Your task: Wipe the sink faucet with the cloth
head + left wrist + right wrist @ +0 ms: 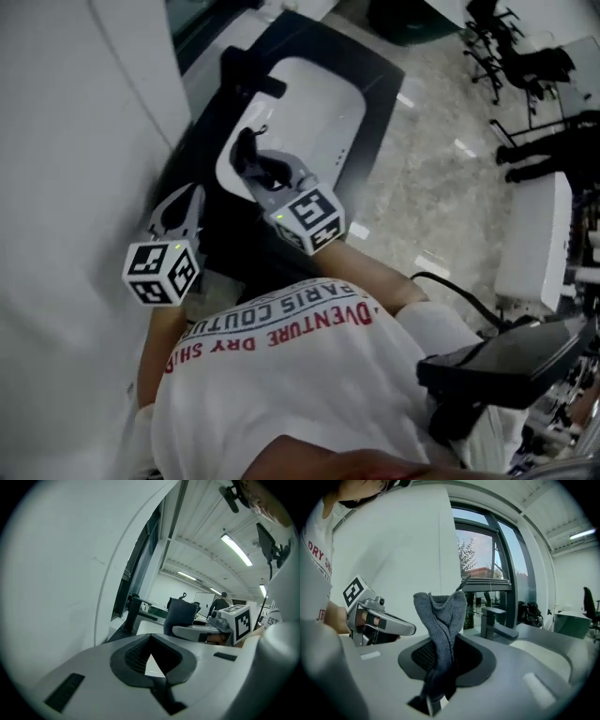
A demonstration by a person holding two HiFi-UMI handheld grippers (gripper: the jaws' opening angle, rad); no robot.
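White sink (323,103), right gripper (438,691) jaws pinching grey cloth (440,616), left gripper (157,684) jaws pressed together

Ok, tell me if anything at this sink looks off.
Nothing stands out. The grey cloth is bunched upright in the right gripper, the faucet stands straight at the sink, and no spill or damage shows.

**Grey cloth pinched, dark faucet beyond**

The cloth (440,620) is grey terry, bunched and twisted, standing upright from the closed right tongs (440,667) with its top edge flared. The faucet (497,625) is dark and square-edged, upright at the sink's (323,103) far end, apart from the cloth.
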